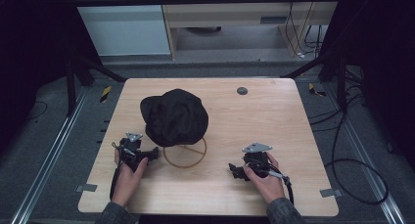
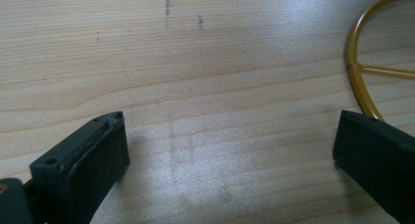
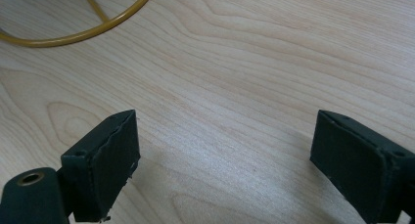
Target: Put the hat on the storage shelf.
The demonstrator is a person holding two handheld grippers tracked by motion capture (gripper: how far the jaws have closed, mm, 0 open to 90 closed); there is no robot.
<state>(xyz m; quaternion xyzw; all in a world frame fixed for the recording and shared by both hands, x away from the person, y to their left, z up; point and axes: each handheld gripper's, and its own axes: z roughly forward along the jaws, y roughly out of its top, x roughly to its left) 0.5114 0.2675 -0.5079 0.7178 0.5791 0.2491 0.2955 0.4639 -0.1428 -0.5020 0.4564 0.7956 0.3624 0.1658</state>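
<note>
Hat sits on gold stand, mid-surface. We hold left tongs just beside stand ring, right tongs apart; both gape, empty. Approach step, we judge; next: close in on hat.

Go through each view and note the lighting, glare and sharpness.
High view: dim and soft, dark surroundings, the black hat shows almost no detail. Left gripper view: bright glare washes the table at upper right; jaws cast soft shadows. Right gripper view: even light, crisp wood grain, gold ring sharp.
</note>
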